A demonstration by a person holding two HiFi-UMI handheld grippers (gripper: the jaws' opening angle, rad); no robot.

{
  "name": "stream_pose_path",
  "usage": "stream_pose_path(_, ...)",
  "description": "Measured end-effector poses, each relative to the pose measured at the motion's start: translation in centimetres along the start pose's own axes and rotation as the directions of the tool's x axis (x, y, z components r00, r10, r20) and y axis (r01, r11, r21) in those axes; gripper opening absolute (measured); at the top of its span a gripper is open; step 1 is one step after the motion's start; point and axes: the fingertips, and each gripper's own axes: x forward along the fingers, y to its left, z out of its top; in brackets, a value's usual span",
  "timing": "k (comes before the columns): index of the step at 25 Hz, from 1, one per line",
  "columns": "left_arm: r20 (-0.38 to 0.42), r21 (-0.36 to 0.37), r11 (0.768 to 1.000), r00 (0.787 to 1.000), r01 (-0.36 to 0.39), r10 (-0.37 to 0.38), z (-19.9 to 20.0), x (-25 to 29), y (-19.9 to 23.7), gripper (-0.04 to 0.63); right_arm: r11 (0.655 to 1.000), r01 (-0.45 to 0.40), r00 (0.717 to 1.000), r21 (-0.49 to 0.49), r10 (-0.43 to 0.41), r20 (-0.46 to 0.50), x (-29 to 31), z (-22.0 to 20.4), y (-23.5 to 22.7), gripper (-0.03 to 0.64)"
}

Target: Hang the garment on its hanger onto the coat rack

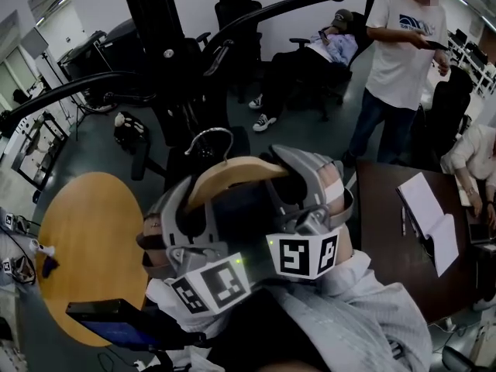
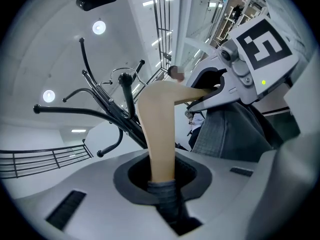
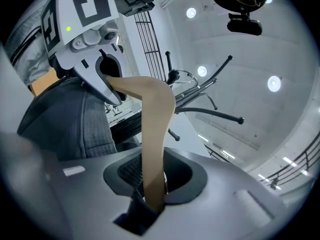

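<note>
Garment [image 1: 236,208], dark grey with fine ribbed weave, draped over pale wooden hanger [image 1: 232,178], held aloft before black coat rack [image 1: 167,60]. Metal hook [image 1: 211,136] upright, near rack's curved arms, not yet hung on any. Left gripper [image 2: 162,184] clamped on one hanger arm, cloth pinched with it. Right gripper [image 3: 150,196] clamped on other arm.

No text, label, brand or number can be read.

Grey left tongs [image 2: 162,184] and right tongs [image 3: 152,199] carry black-and-white marker cubes [image 1: 302,256].
</note>
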Motion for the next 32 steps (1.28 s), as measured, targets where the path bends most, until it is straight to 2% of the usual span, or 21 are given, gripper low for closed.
stream_pose_path(9, -0.069, -0.013, 1.000, 0.998, 0.009, -0.010, -3.3, 2.9, 0.6, 0.048, 0.996, -0.084, 0.996, 0.031, 0.084, 0.006, 4.3, -0.7, 2.4, 0.084)
stream_pose_path(18, -0.129, -0.039, 0.998, 0.990, 0.052, -0.057, -7.1, 5.0, -0.2, 0.048, 0.988, -0.144, 0.989, 0.049, 0.145, -0.018, 7.0, -1.9, 5.8, 0.084)
stream_pose_path(27, -0.107, -0.022, 0.999, 0.993, 0.048, -0.050, -8.0, 5.2, -0.4, 0.048, 0.996, -0.087, 0.996, 0.037, 0.087, -0.013, 7.4, -2.1, 6.6, 0.083)
stream_pose_path(32, -0.077, 0.006, 1.000, 0.997, 0.004, -0.003, -7.2, 5.1, -0.2, 0.048, 0.995, -0.088, 0.996, 0.044, 0.088, -0.017, 7.0, -2.4, 6.0, 0.083)
